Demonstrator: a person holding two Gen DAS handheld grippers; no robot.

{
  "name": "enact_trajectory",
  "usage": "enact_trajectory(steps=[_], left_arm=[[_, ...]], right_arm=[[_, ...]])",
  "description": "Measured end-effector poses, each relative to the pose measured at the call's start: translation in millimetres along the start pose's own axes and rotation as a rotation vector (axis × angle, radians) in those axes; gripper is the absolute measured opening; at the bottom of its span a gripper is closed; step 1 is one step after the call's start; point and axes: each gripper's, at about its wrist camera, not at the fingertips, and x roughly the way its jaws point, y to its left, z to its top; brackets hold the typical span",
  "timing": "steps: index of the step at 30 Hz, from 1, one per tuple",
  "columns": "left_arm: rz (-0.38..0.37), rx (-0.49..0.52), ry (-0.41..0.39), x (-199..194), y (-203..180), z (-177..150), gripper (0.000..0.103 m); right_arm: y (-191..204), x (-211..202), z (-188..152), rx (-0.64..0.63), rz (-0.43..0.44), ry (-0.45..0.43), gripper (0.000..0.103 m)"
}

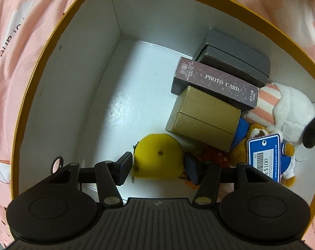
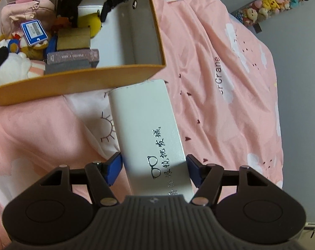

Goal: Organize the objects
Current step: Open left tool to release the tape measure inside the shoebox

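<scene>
An orange storage box (image 1: 53,48) with white inner walls sits on the pink bed; it also shows in the right wrist view (image 2: 74,79). My left gripper (image 1: 158,163) reaches inside it, its pads on both sides of a yellow plush toy (image 1: 157,156) resting on the box floor. Whether the pads squeeze the toy I cannot tell. My right gripper (image 2: 154,170) is shut on a white glasses case (image 2: 145,125) with black characters, held above the bedsheet just outside the box.
In the box lie a gold box (image 1: 203,116), a "PHOTO CARD" box (image 1: 215,83), a grey box (image 1: 234,56), a white dog plush (image 1: 293,112) and a plush with a blue price tag (image 1: 263,156). A pink pouch (image 2: 26,12) lies there too. Plush toys (image 2: 272,2) line the wall.
</scene>
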Motion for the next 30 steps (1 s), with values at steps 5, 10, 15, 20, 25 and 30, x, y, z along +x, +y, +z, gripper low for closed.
enact_trajectory(steps=[5, 10, 15, 20, 25, 30], left_arm=[[0.021, -0.015, -0.044, -9.6, -2.3, -11.3, 0.068], [0.052, -0.133, -0.177, -43.5, -0.8, -33.7, 0.068], [0.116, -0.260, -0.289, -81.6, -6.5, -63.0, 0.067], [0.148, -0.316, -0.348, -118.1, -4.9, -58.0, 0.062], [0.155, -0.347, -0.393, -135.3, -12.7, -72.6, 0.061], [0.164, -0.319, -0.370, -122.3, -16.8, -73.8, 0.054]], right_arm=[[-1.0, -6.4, 13.1, -0.006, -0.003, -0.020, 0.067], [-7.7, -22.0, 32.2, 0.023, 0.022, -0.083, 0.067], [-6.2, -33.9, 68.0, 0.027, 0.065, -0.172, 0.067], [1.8, -36.6, 107.6, 0.011, 0.097, -0.255, 0.067], [7.9, -21.8, 140.3, 0.010, 0.125, -0.299, 0.067], [14.3, 2.4, 160.8, 0.012, 0.166, -0.307, 0.067]])
